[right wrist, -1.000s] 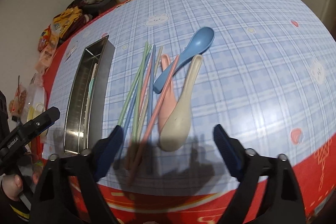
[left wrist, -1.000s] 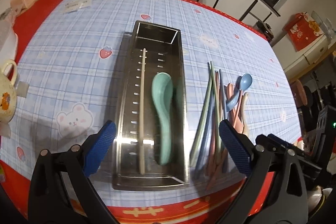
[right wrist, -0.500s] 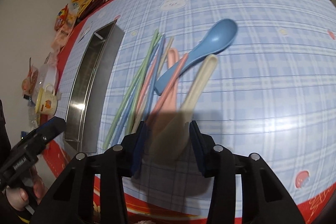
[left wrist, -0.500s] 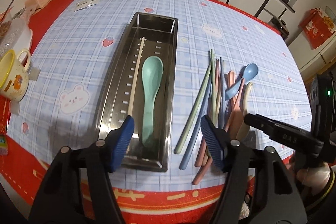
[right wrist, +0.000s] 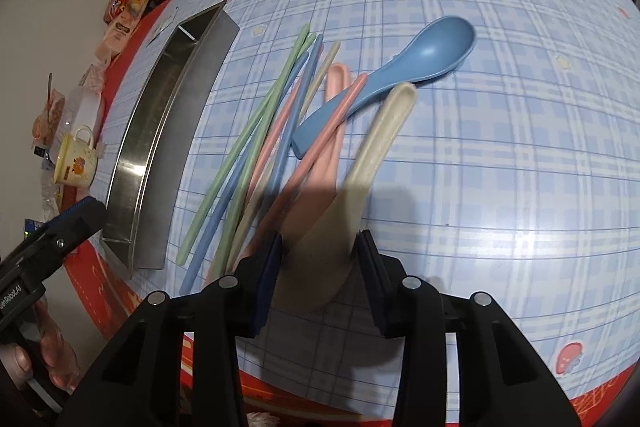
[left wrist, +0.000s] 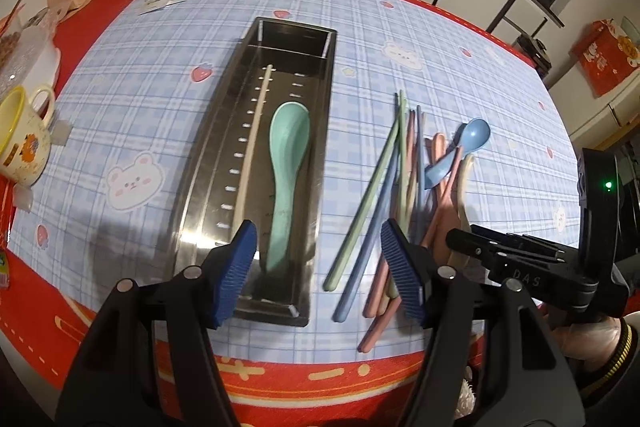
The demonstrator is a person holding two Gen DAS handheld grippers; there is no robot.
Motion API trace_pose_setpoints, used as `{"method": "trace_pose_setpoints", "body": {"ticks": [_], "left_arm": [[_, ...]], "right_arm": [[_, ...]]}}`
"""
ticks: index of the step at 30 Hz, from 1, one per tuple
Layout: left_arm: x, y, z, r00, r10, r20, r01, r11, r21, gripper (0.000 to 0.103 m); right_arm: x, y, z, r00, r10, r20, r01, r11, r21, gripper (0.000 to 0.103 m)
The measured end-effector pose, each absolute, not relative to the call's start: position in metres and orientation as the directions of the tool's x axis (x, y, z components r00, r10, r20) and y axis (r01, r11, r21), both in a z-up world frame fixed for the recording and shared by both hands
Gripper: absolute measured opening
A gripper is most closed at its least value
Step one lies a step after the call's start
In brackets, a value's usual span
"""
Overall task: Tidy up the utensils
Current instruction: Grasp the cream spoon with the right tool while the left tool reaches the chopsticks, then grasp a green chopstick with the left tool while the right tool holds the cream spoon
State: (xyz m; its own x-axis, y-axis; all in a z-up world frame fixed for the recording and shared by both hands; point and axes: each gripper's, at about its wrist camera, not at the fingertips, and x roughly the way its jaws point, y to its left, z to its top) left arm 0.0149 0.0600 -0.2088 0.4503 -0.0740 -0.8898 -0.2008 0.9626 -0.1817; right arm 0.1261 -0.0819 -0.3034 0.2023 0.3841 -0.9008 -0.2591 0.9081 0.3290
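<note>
The right gripper [right wrist: 320,247] was closing its jaws around the bowl of the beige spoon [right wrist: 362,167], which lay between the blue pads at the near edge of the table [right wrist: 520,187]; whether the pads already pressed on it could not be told. The spoon's handle ran away towards the far side, beside the pink spoon [right wrist: 332,131] and the blue spoon [right wrist: 404,67], with loose chopsticks [right wrist: 256,143] fanned out to their left. The left gripper [left wrist: 316,263] hovered with its jaws part open and empty above the near end of the steel tray [left wrist: 200,187], farther left, where the green spoon [left wrist: 286,163] and a cream chopstick [left wrist: 252,143] lay
</note>
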Motion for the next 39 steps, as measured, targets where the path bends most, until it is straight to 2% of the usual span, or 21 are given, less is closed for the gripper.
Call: {"method": "trace_pose_setpoints", "body": {"ticks": [6, 7, 13, 16, 23, 25, 30, 39], "left_arm": [[0.028, 0.047, -0.211, 0.444, -0.116, -0.888, -0.146, 0.969, -0.2, 0.064], [0.03, 0.044, -0.212, 0.441, -0.123, -0.889, -0.134, 0.97, -0.201, 0.06], [0.04, 0.027, -0.218, 0.417, -0.164, -0.894, -0.065, 0.976, -0.209, 0.052], [0.042, 0.022, -0.219, 0.412, -0.176, -0.894, -0.042, 0.977, -0.211, 0.052], [0.043, 0.021, -0.223, 0.4, -0.196, -0.895, -0.034, 0.973, -0.228, 0.05], [0.042, 0.021, -0.225, 0.395, -0.206, -0.895, -0.03, 0.971, -0.237, 0.038], [0.039, 0.018, -0.228, 0.387, -0.239, -0.891, -0.001, 0.966, -0.259, 0.026], [0.041, 0.015, -0.235, 0.369, -0.218, -0.903, 0.004, 0.973, -0.232, 0.024]], "right_arm": [[0.124, -0.106, -0.3, 0.225, 0.398, -0.889, -0.213, 0.911, 0.354, 0.028], [0.123, -0.11, -0.3, 0.229, 0.401, -0.887, -0.201, 0.911, 0.36, 0.026], [0.117, -0.127, -0.295, 0.264, 0.412, -0.872, -0.163, 0.91, 0.381, 0.018], [0.116, -0.131, -0.293, 0.276, 0.401, -0.874, -0.148, 0.916, 0.373, 0.015], [0.113, -0.138, -0.301, 0.261, 0.396, -0.881, -0.111, 0.918, 0.38, 0.013], [0.113, -0.135, -0.303, 0.253, 0.393, -0.884, -0.118, 0.92, 0.375, 0.013], [0.116, -0.128, -0.31, 0.24, 0.382, -0.893, -0.132, 0.924, 0.359, 0.013], [0.124, -0.114, -0.312, 0.26, 0.375, -0.89, -0.207, 0.922, 0.328, 0.012]]}}
